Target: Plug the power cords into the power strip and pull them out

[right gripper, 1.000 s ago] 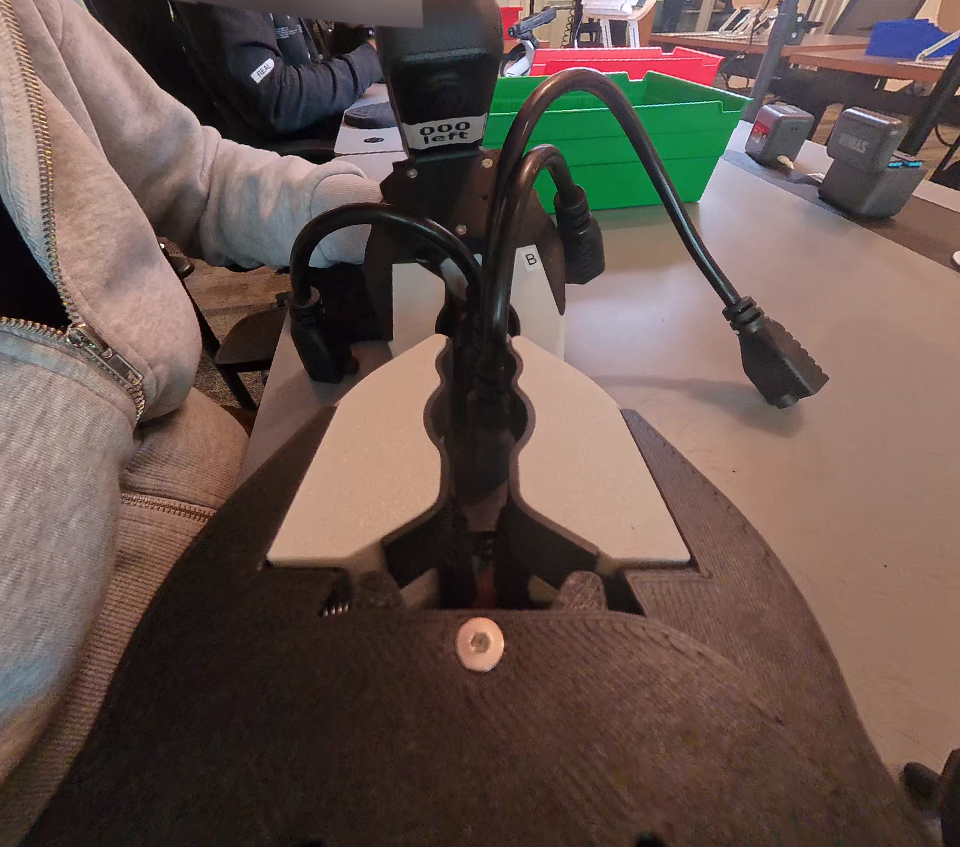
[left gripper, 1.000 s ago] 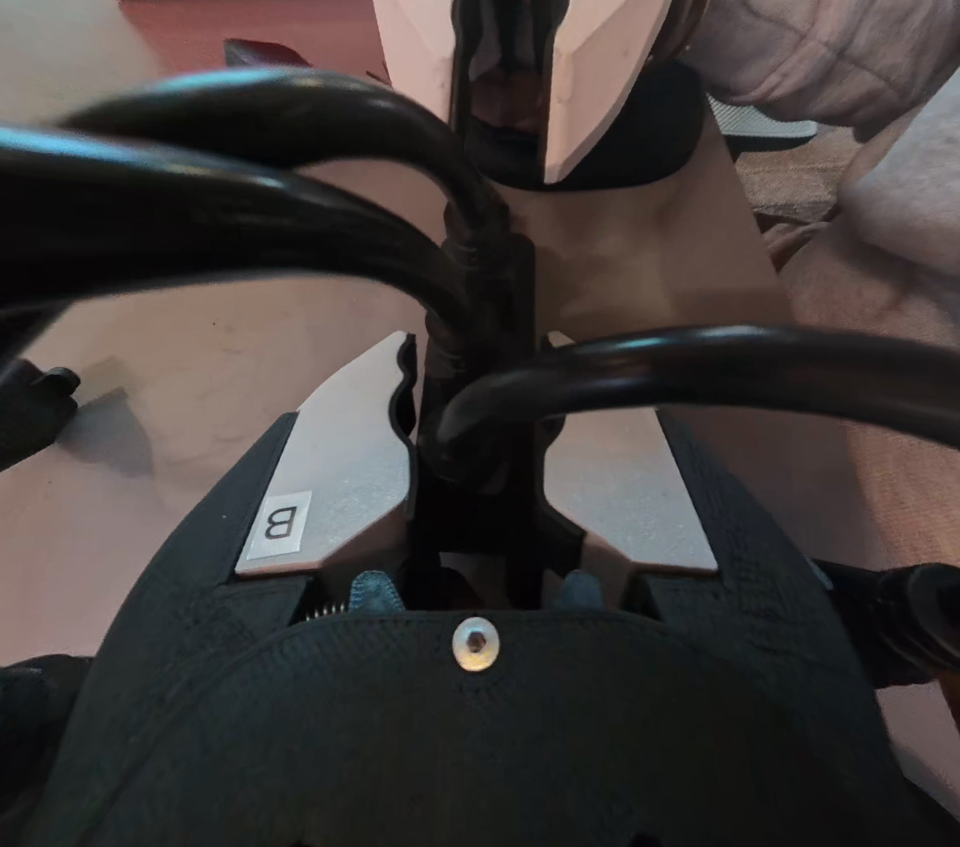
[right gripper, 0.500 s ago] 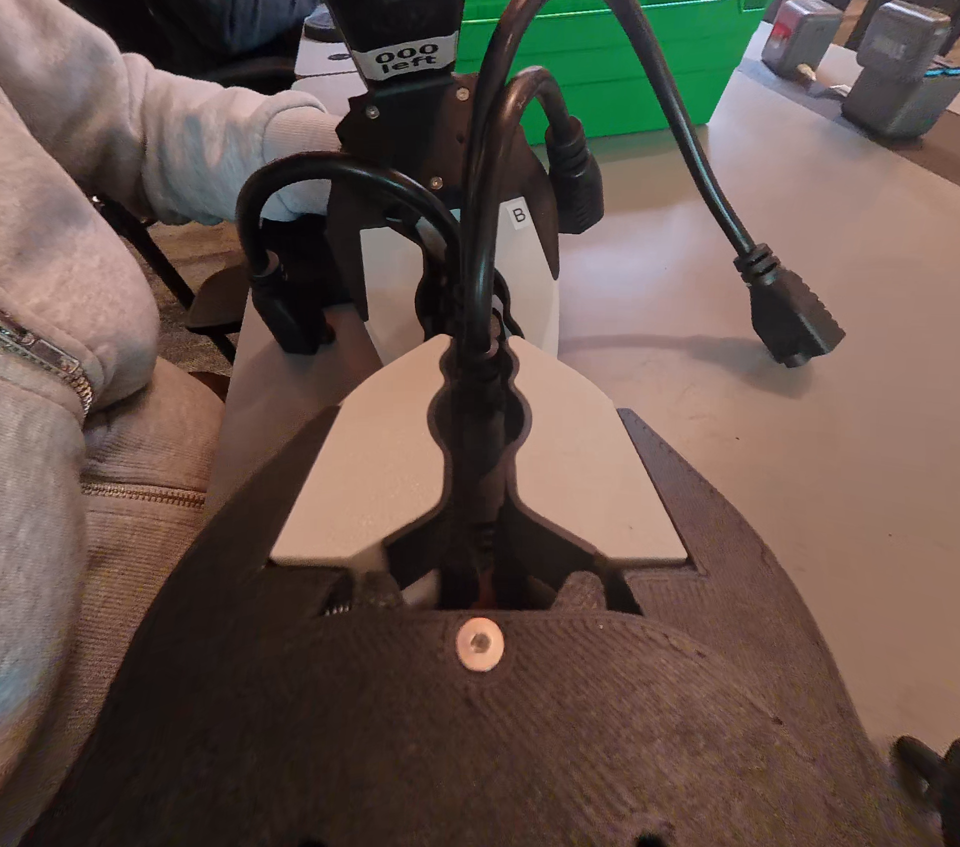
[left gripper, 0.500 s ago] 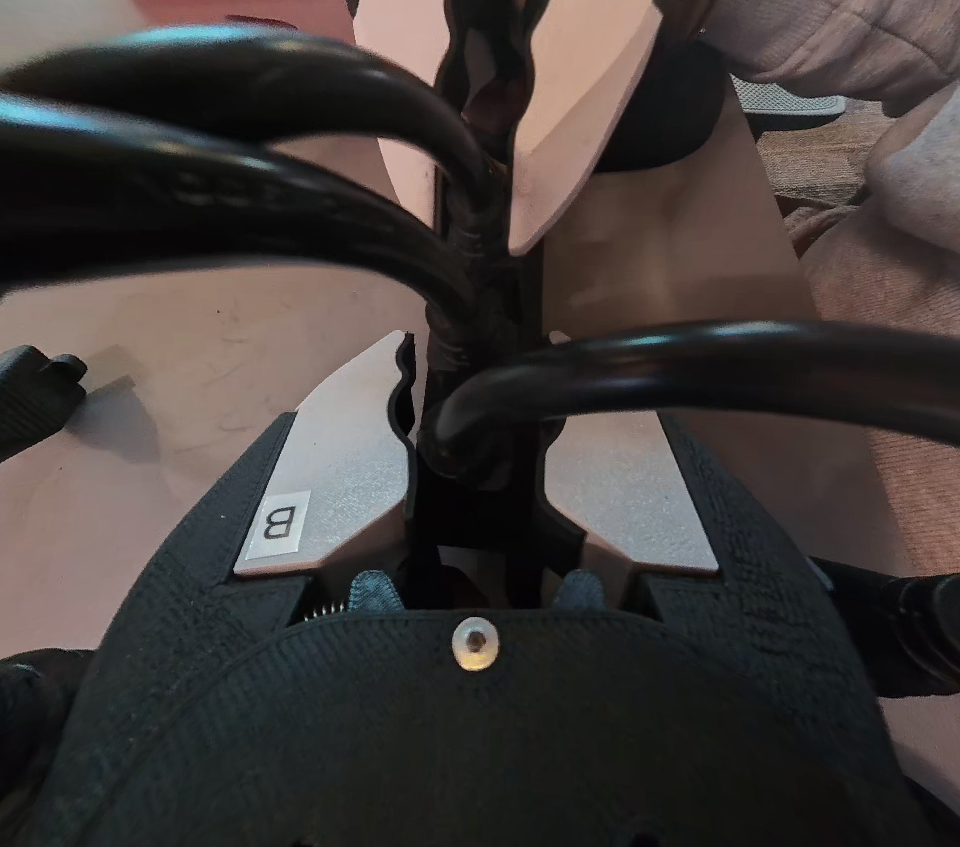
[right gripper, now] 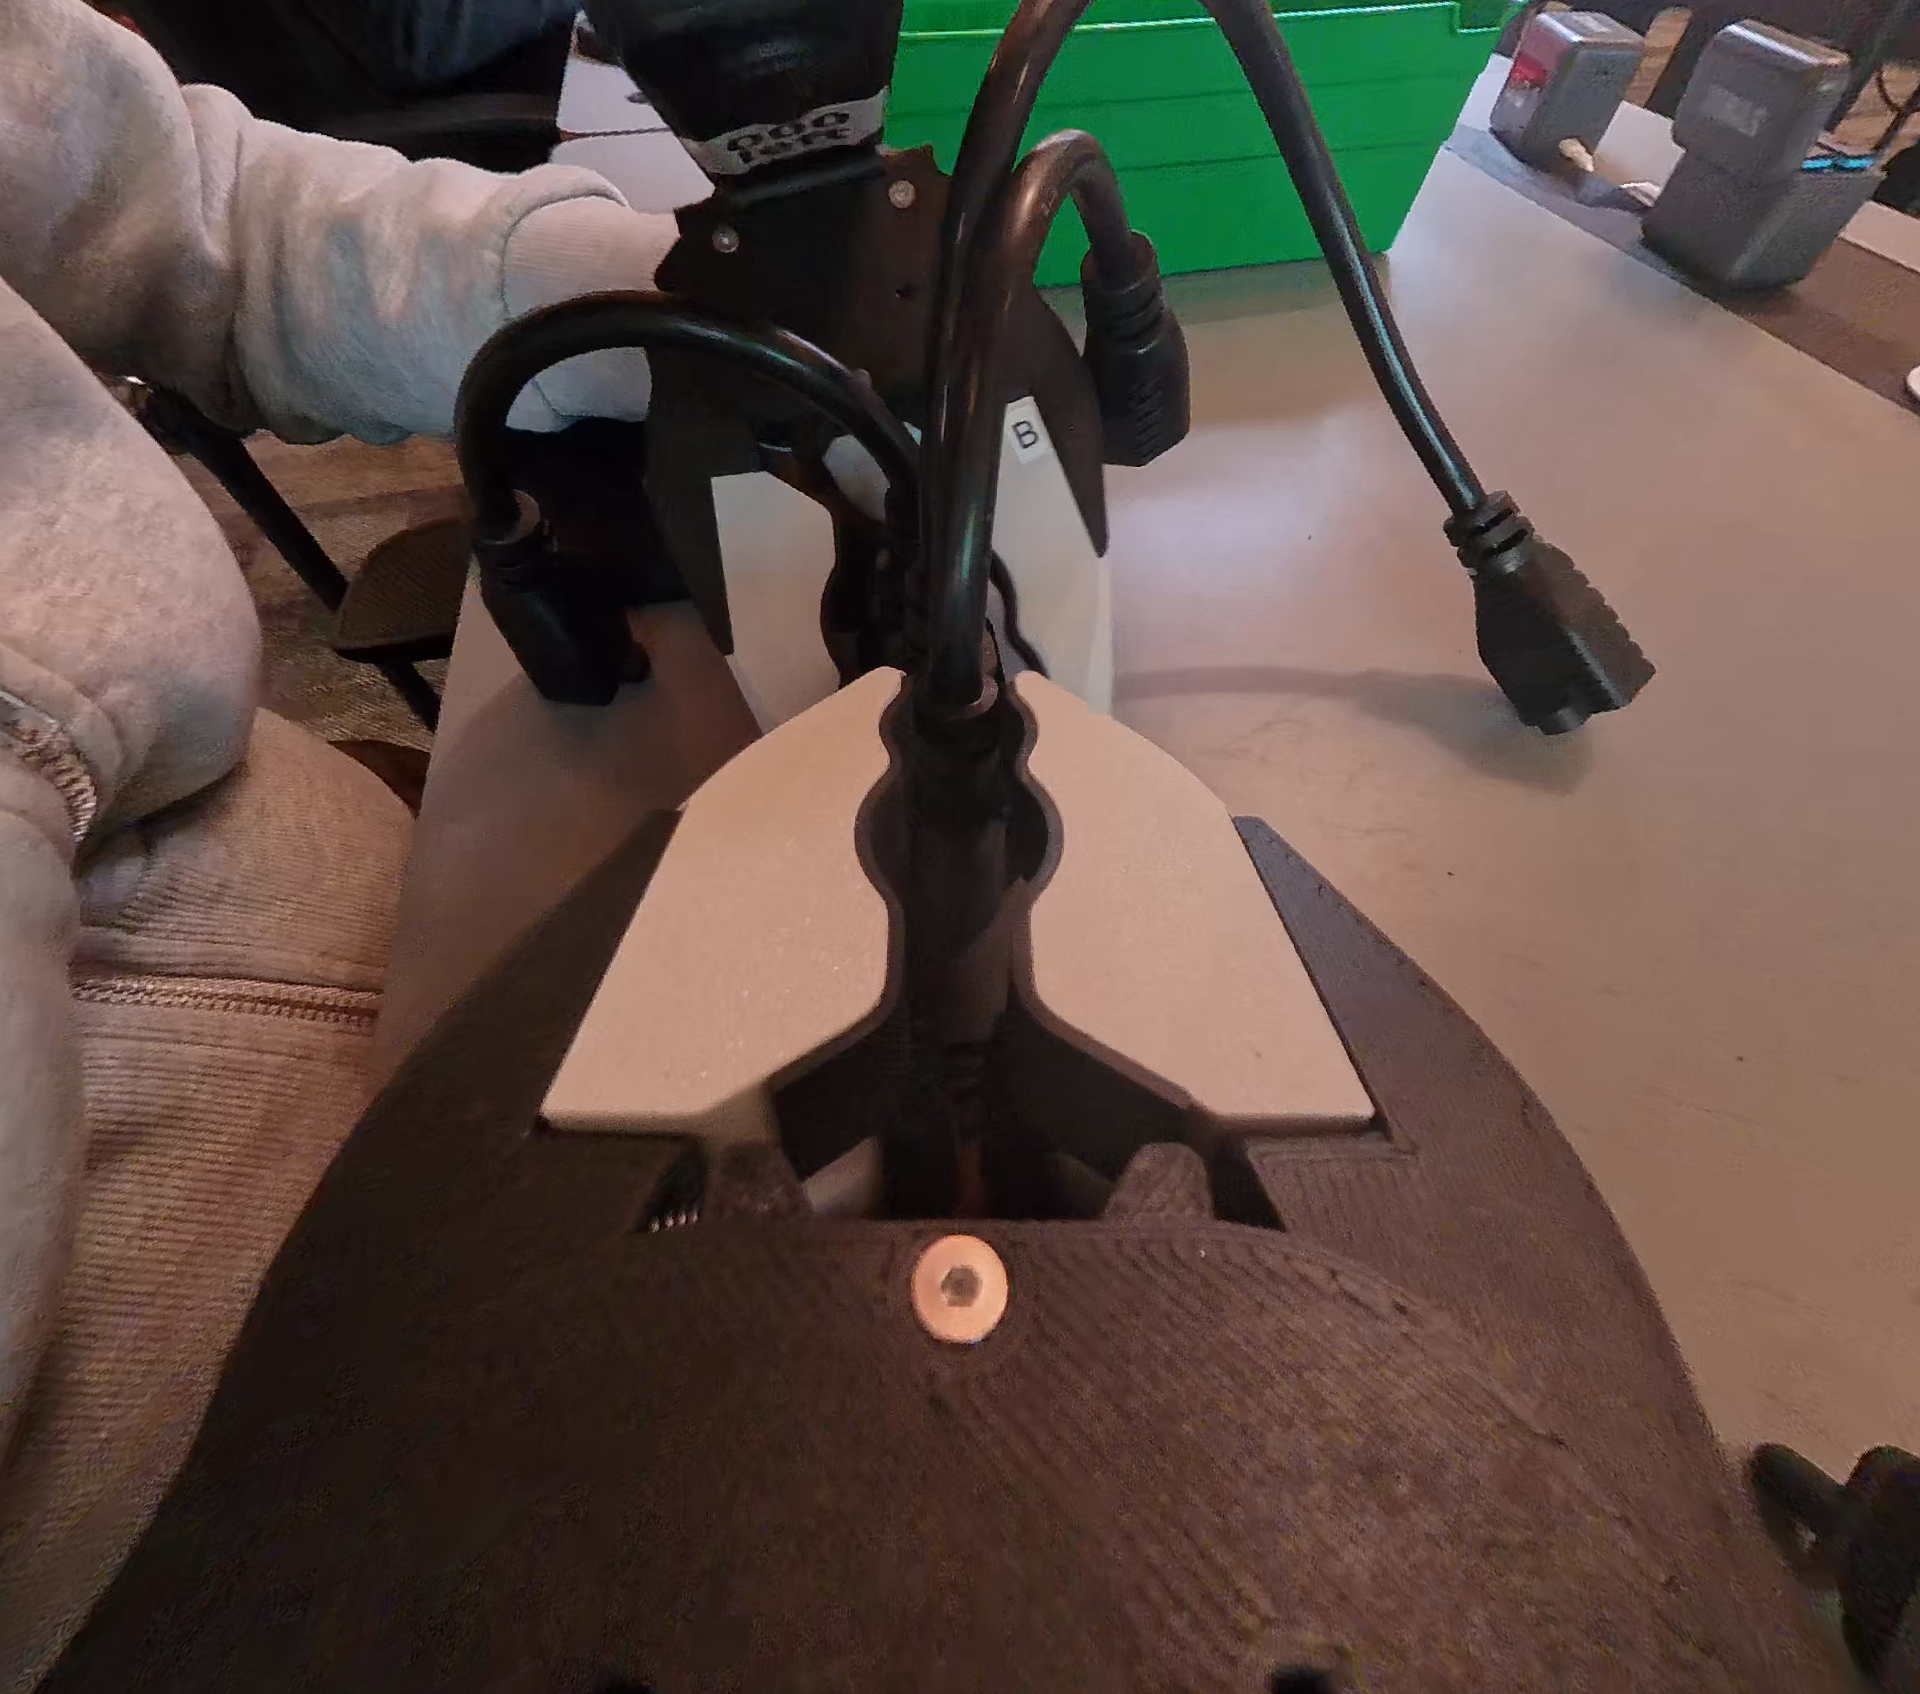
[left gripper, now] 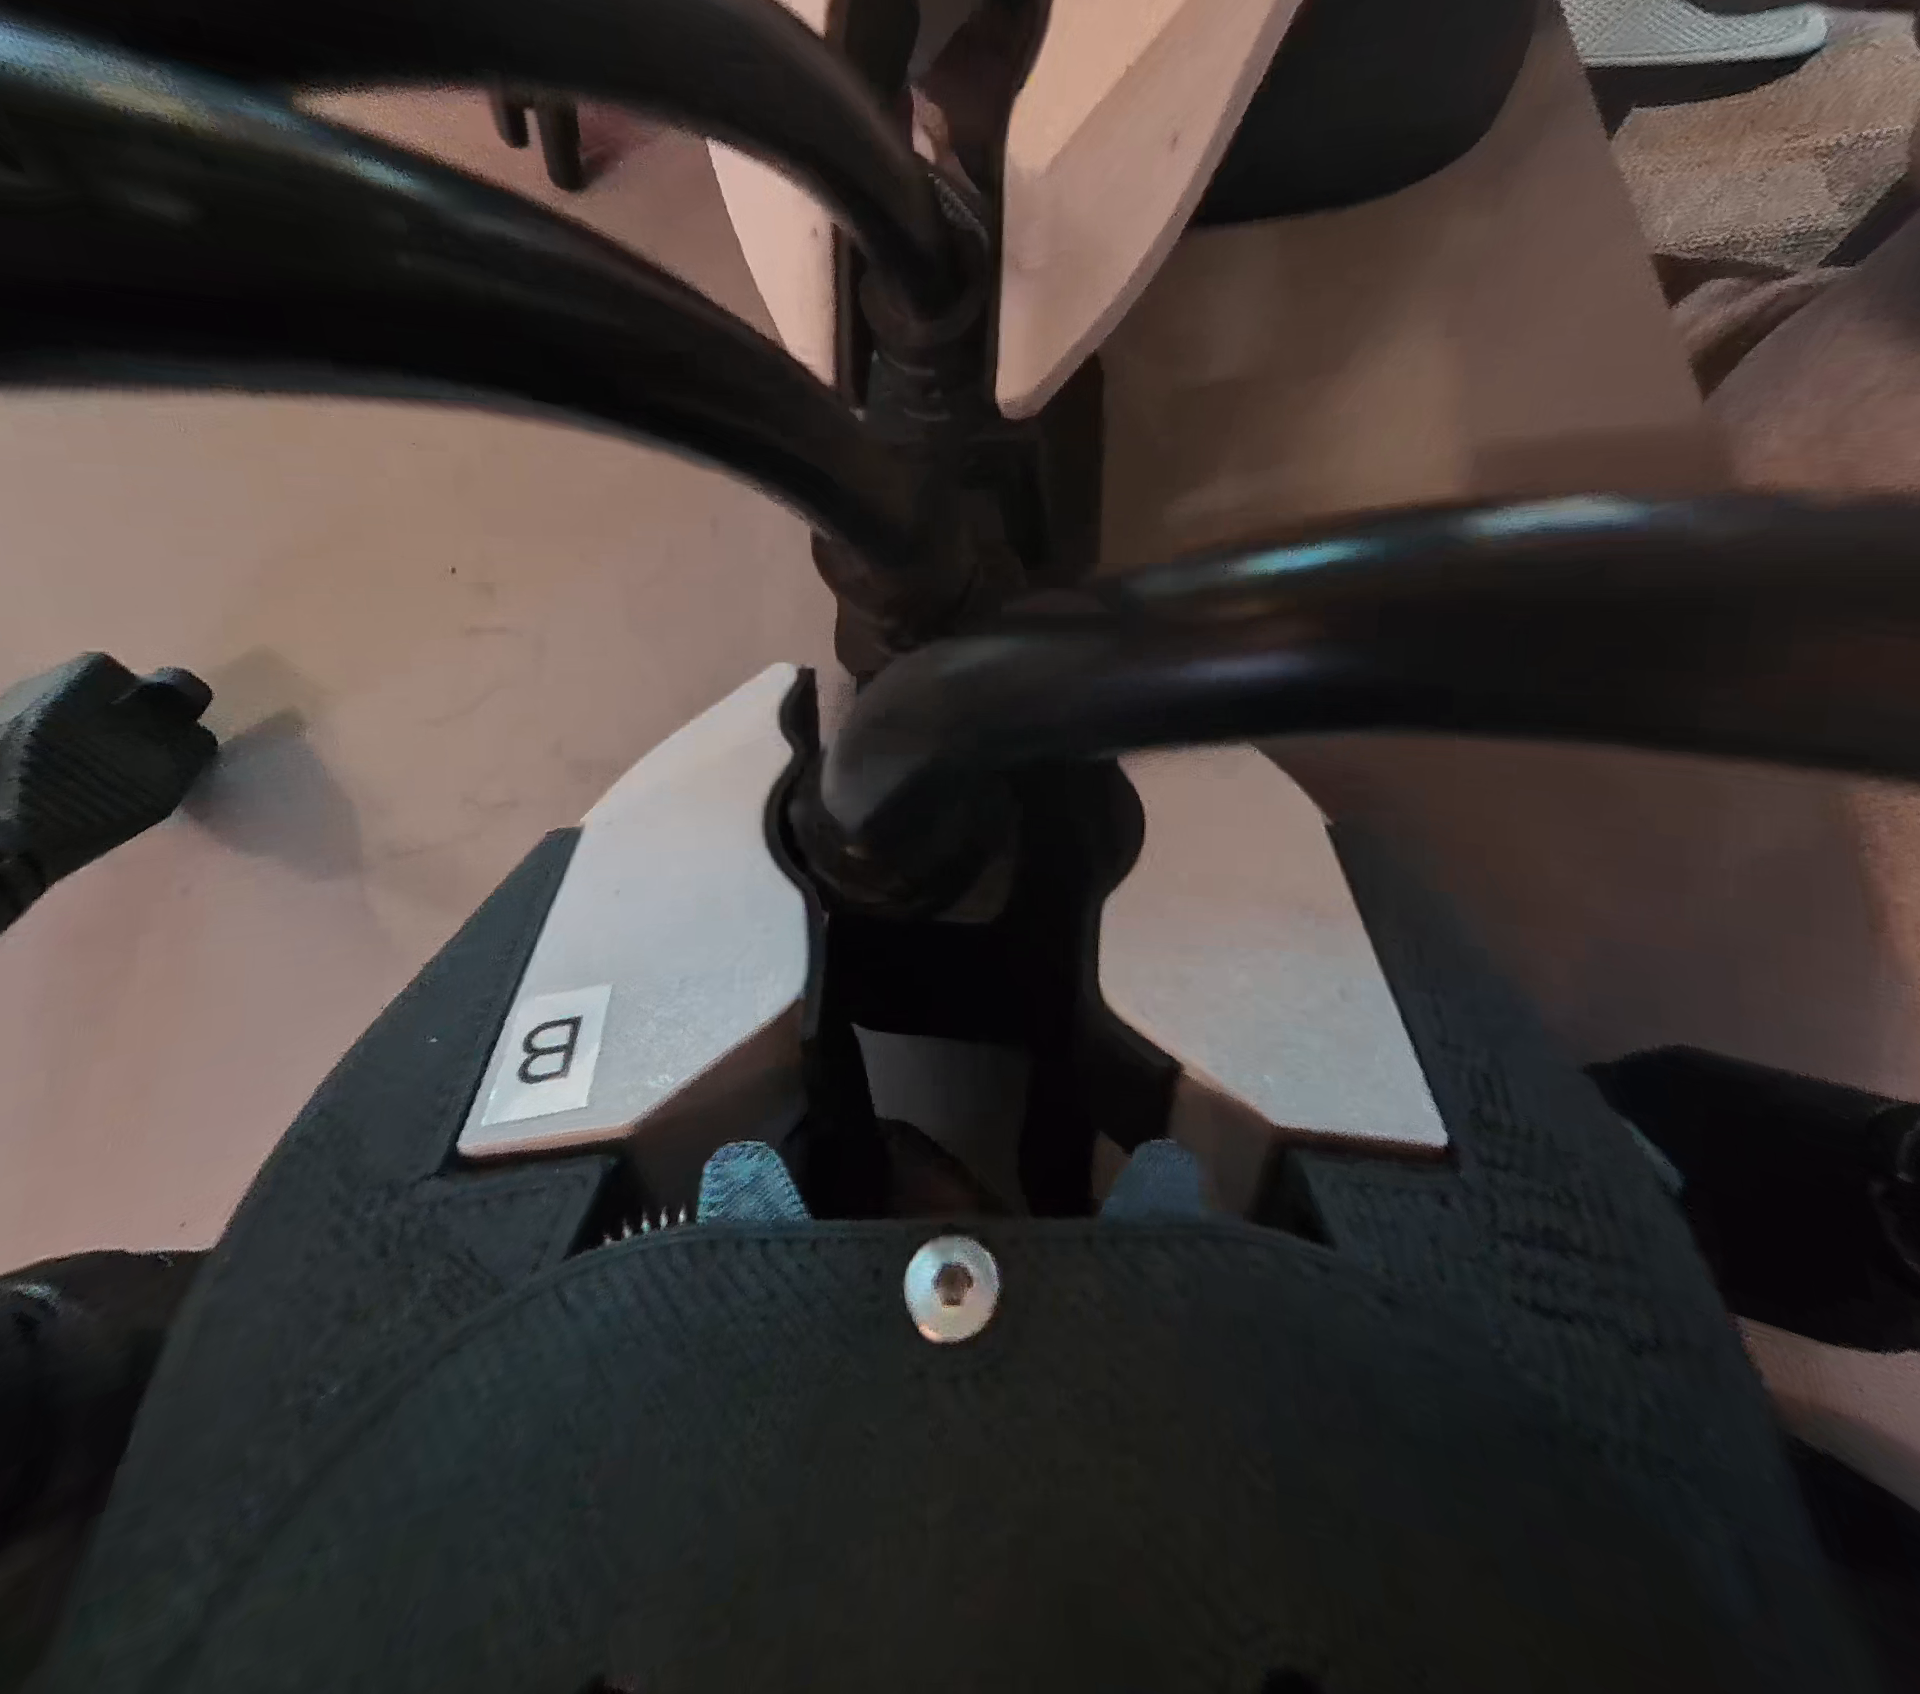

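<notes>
Pulling straight is what matters here, because both tools grip the same small black knot of cable above the table [right gripper: 1558, 917]. Your left gripper [left gripper: 935, 709] is clenched on a black block between its fingers, which I take for the power strip [left gripper: 956, 969]. It is held up off the table, and short cords fan out of it. Your right gripper [right gripper: 956, 688] faces it nose to nose. Its fingers are clamped on the ribbed plug [right gripper: 951, 813] of one cord, and they sit just beside the left fingertips.

The main risk is a skewed pull. If your hands twist against each other, the pins may bind or bend, and the plug may slip through the notched pads. The pictures do not show whether the plug is seated or already out, so judge that by feel.

The second risk is snagging. One thick cord [left gripper: 1455, 605] crosses right over the left fingers, and two more arch past the right tool. A quick jerk could hook one of them and wrench the strip out of your grasp.

The loose socket end [right gripper: 1558, 647] rests on the table and could drag towards the green bin [right gripper: 1195, 86].
</notes>
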Demonstrator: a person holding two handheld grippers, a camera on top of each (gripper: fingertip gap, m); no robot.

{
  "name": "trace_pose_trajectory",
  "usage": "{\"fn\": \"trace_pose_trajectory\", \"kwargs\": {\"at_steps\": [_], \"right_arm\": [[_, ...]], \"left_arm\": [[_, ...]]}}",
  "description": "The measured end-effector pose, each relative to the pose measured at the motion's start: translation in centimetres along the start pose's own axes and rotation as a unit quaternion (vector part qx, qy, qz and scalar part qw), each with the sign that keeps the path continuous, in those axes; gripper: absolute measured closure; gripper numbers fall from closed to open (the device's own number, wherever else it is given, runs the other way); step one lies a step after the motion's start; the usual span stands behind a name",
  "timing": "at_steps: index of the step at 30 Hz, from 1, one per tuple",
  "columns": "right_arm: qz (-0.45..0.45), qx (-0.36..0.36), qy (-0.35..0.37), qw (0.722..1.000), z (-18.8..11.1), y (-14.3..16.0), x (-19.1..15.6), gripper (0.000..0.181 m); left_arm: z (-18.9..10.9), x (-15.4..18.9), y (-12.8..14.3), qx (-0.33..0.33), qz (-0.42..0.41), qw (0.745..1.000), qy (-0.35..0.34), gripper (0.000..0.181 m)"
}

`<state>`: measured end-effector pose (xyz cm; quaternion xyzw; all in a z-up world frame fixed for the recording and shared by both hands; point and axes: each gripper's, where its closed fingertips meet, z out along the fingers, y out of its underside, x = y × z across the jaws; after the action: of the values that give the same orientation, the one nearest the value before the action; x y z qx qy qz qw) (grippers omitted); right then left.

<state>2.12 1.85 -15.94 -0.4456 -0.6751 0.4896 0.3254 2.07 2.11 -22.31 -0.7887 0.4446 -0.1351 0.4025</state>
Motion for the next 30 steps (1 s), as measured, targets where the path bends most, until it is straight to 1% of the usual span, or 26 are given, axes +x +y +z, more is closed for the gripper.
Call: {"fn": "trace_pose_trajectory", "kwargs": {"at_steps": [3,6,8,11,13,15,16,17,18,20,22,23,26,30], "right_arm": [[-0.008,-0.019,0.016,1.0,0.4,-0.1,0.9,0.165],[-0.041,-0.057,0.027,0.997,1.0,-0.1,2.7,0.165],[-0.044,-0.074,0.018,0.996,1.4,-0.2,3.6,0.165],[-0.044,-0.076,-0.028,0.996,1.7,0.2,4.2,0.164],[-0.009,-0.068,-0.049,0.996,1.5,0.9,4.4,0.154],[0.008,-0.109,-0.055,0.993,0.8,2.7,4.4,0.132],[-0.001,-0.137,-0.048,0.989,0.5,3.8,4.5,0.122],[-0.017,-0.16,-0.04,0.986,0.2,4.6,4.5,0.116],[-0.031,-0.178,-0.035,0.983,0.2,5.2,4.5,0.115],[-0.052,-0.217,-0.035,0.974,0.5,6.5,4.4,0.125],[-0.059,-0.224,-0.022,0.973,1.1,6.8,4.5,0.137],[-0.062,-0.223,-0.02,0.973,1.1,6.8,4.6,0.137],[-0.061,-0.214,-0.021,0.975,1.1,6.7,4.6,0.137],[-0.052,-0.222,-0.002,0.974,0.8,6.9,5.1,0.136]], "left_arm": [[-0.2,-0.8,0.3,-0.004,-0.015,1.0,0.008,0.134],[-0.3,-2.4,0.7,-0.005,-0.036,0.999,0.007,0.137],[-0.4,-3.5,1.0,-0.007,-0.038,0.999,0.009,0.137],[-0.5,-4.1,1.3,-0.004,-0.044,0.998,0.032,0.136],[-0.5,-4.3,1.4,-0.007,-0.059,0.998,0.033,0.136],[-0.7,-4.3,1.6,-0.007,-0.054,0.998,0.018,0.136],[-0.8,-4.4,1.7,-0.007,-0.049,0.999,0.008,0.136],[-0.9,-4.4,1.7,-0.008,-0.044,0.999,0.0,0.136],[-0.9,-4.3,1.8,-0.009,-0.042,0.999,-0.003,0.136],[-0.9,-4.3,1.8,-0.009,-0.045,0.999,-0.003,0.136],[-0.9,-4.2,1.8,-0.01,-0.043,0.999,-0.001,0.136],[-0.9,-4.2,1.9,-0.012,-0.04,0.999,-0.001,0.135],[-1.1,-3.7,2.1,-0.015,-0.038,0.999,0.011,0.125],[-1.4,-3.8,2.5,-0.019,-0.051,0.998,0.013,0.126]]}}
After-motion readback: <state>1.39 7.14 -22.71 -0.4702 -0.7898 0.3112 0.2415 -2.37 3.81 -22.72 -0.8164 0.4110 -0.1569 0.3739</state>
